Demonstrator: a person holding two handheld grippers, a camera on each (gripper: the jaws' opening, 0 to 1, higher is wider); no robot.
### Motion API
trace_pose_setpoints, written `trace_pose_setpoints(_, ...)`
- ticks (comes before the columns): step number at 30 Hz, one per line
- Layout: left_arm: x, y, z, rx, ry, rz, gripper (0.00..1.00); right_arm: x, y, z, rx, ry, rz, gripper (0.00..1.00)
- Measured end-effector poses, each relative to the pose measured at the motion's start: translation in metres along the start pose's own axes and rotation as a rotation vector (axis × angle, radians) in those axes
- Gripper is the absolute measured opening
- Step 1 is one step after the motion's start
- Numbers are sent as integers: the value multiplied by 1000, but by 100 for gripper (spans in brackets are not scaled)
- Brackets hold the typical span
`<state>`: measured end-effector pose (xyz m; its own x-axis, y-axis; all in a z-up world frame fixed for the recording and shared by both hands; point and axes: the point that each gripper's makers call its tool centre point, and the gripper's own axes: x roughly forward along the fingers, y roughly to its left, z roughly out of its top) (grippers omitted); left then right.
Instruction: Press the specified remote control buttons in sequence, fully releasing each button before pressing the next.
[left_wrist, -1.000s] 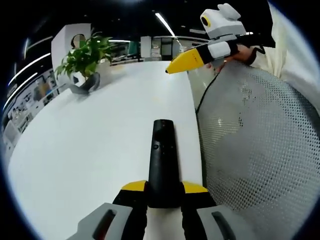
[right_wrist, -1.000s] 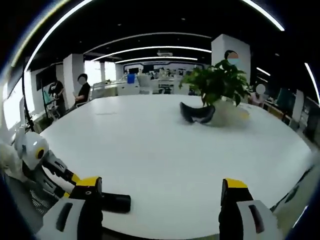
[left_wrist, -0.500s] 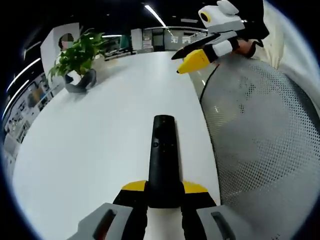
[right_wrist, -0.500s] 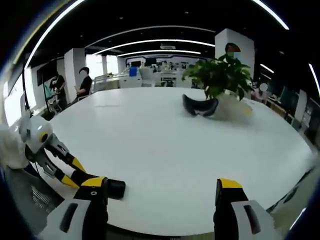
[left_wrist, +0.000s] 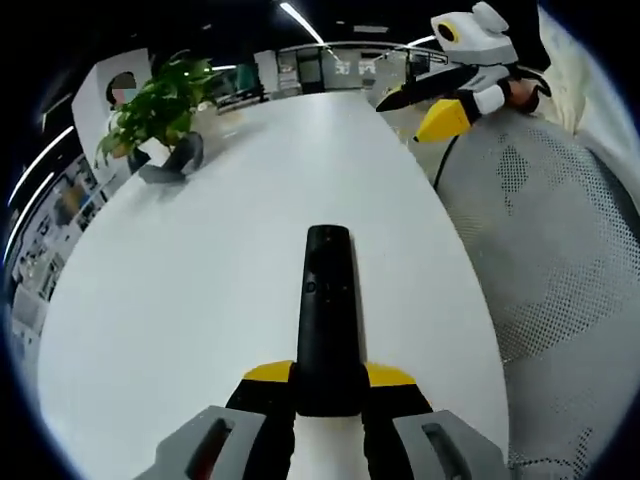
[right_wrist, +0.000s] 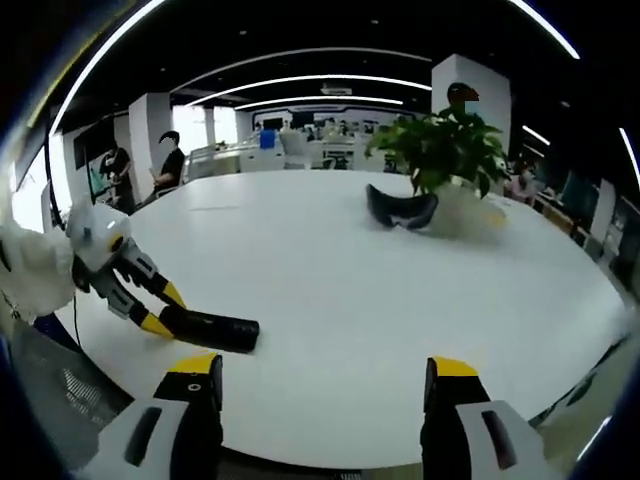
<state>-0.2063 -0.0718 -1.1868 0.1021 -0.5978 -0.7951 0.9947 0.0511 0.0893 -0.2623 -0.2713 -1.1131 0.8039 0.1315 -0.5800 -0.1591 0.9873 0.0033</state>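
Between the left hand-held gripper's (left_wrist: 328, 388) jaws sits the remote control (left_wrist: 326, 300), pinched and now held out over the table (left_wrist: 200, 260) — the right hand-held gripper (right_wrist: 312, 400), jaws spread, has drawn back, so no button is pressed yet.

Your left gripper (left_wrist: 328, 385) has yellow-tipped black jaws on pale grey housings, each with a dark slot. Your right gripper (right_wrist: 320, 395) looks the same: yellow tips, black jaw faces, grey bodies with slots. Seen from the left gripper view, its body is white with a yellow ring. Your sleeve (left_wrist: 590, 110) is cream.
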Motion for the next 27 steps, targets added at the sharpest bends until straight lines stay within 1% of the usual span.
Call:
trace_pose_setpoints(5,1,22,-2,21,20,11,23,1,0,-2,0,14,0,80)
trace_pose_setpoints(9,1,36,-4,41,35,17,23,1,0,-4,-5,23,2,78)
trace_pose_setpoints(15,0,70,-8,68,67,43,23,2,-1,-6,-7,34,-5,77)
trace_pose_setpoints(19,-1,91,-8,61,73,62,23,2,0,-6,-6,35,-1,77)
trace_pose_setpoints(27,3,122,-11,82,99,74,23,2,0,-7,-9,45,1,76)
